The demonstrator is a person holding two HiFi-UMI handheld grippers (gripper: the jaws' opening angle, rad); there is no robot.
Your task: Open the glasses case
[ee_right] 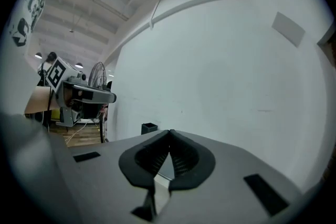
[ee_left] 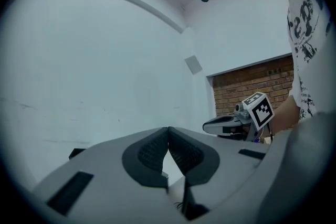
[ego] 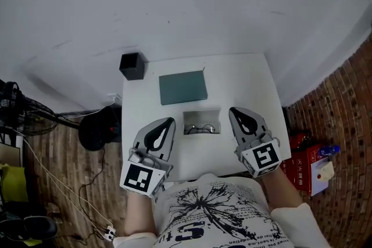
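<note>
Left gripper [ego: 165, 125] and right gripper [ego: 237, 113] are hovering with jaws together, empty, flanking the white glasses-case tray [ego: 201, 114]. Its grey-green rectangular lid [ego: 183, 88] is lying just behind. Case is looking open; avoid bumping it.

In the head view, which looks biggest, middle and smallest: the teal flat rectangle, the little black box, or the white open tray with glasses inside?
1. teal flat rectangle
2. white open tray, only slightly smaller
3. black box, clearly the smallest
</note>
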